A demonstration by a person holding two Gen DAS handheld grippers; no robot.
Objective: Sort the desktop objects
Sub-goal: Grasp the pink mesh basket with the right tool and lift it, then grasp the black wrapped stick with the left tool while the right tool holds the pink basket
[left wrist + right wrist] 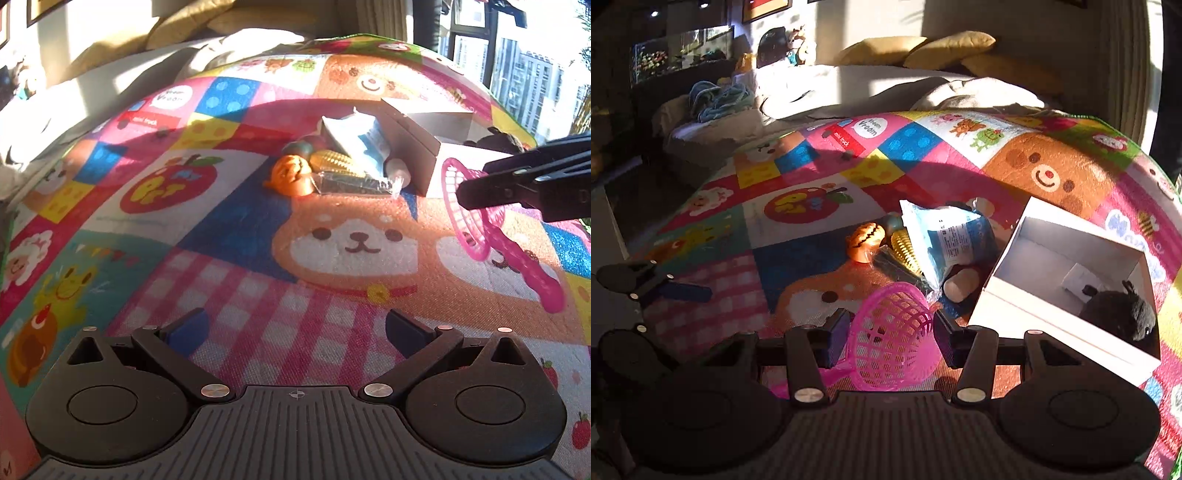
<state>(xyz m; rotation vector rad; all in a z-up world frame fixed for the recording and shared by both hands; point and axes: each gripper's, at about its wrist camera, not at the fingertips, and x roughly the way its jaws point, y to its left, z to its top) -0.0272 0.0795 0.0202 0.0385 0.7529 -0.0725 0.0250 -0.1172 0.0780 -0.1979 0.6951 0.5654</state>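
Note:
A pink plastic mesh basket lies on its side on the colourful mat, between the open fingers of my right gripper; it also shows in the left wrist view under the right gripper's arm. A pile of toys sits beside a white open box: an orange pumpkin, a yellow corn cob, a blue-white packet, a clear-wrapped dark item. A black plush toy lies inside the box. My left gripper is open and empty over the pink checked patch.
The patchwork play mat covers the surface. A sofa with yellow cushions stands behind it. A window is at the far right. Shelves and clutter are at the far left.

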